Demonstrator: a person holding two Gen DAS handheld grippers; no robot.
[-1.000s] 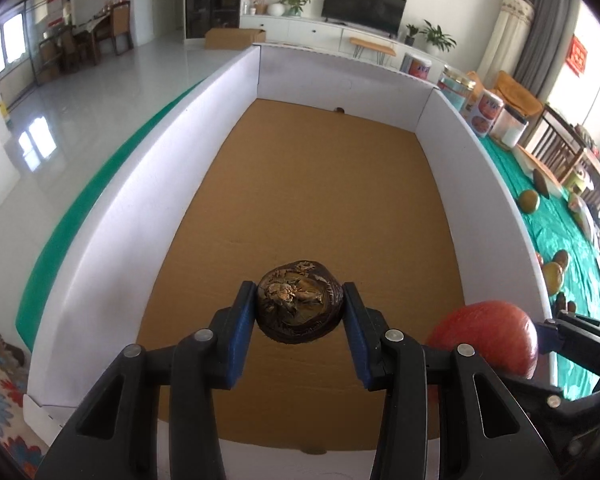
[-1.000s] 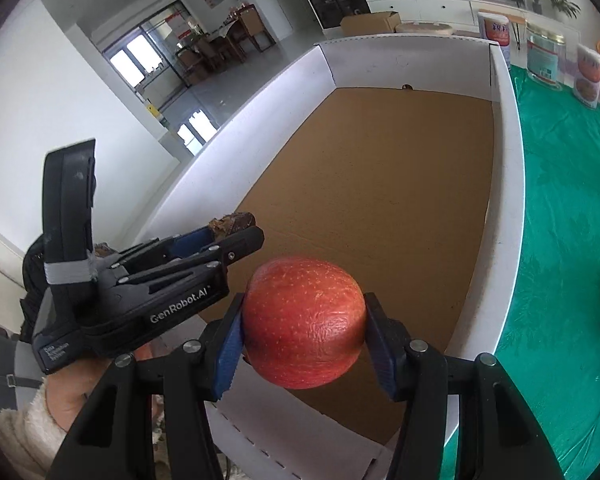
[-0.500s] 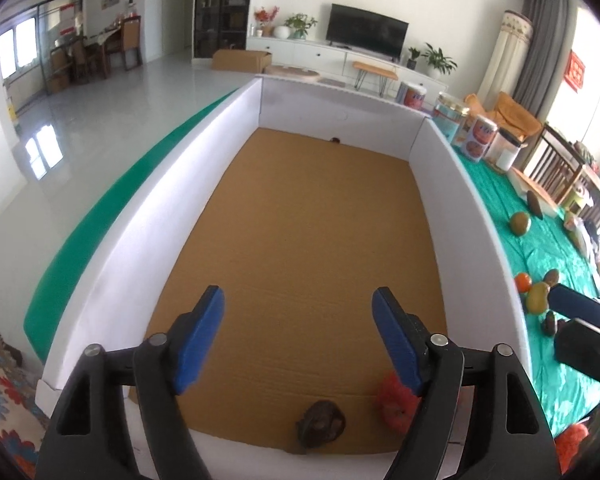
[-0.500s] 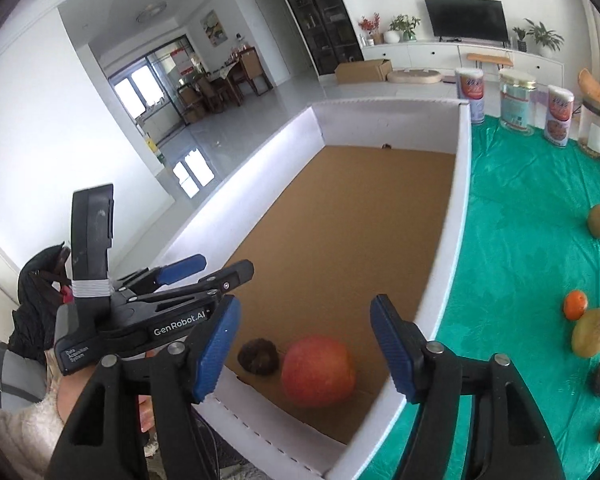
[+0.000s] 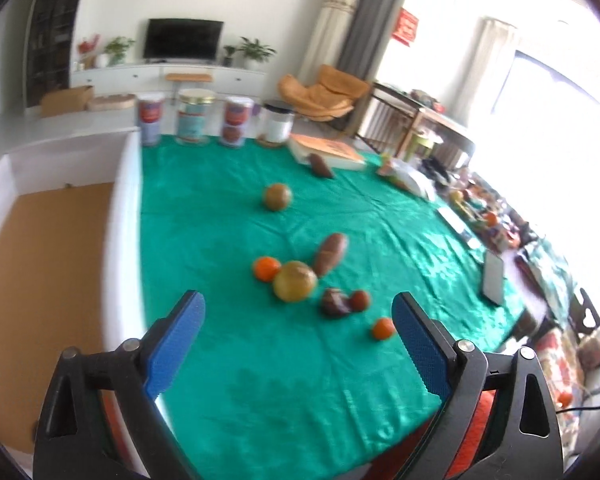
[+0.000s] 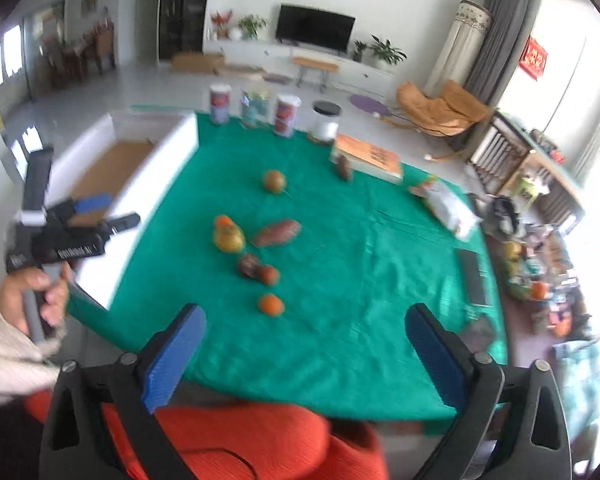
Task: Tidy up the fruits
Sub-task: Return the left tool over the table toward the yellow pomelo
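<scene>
Both tools are spread wide and grip nothing: the left tool (image 5: 298,338) and the right tool (image 6: 304,350) sit at the bottom of their frames above the green worktop (image 5: 260,360). Loose fruits lie grouped at frame centre: a yellow-green fruit (image 5: 295,287) touching an orange (image 5: 266,268), an oblong brown fruit (image 5: 331,253) just beside them. The white-walled box (image 5: 126,216) occupies the left of the frame.

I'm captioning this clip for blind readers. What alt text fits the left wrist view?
The open left gripper hovers above a green tablecloth scattered with fruit: two oranges, a yellow-green round fruit and darker pieces. A white-walled cardboard box sits left.
</scene>
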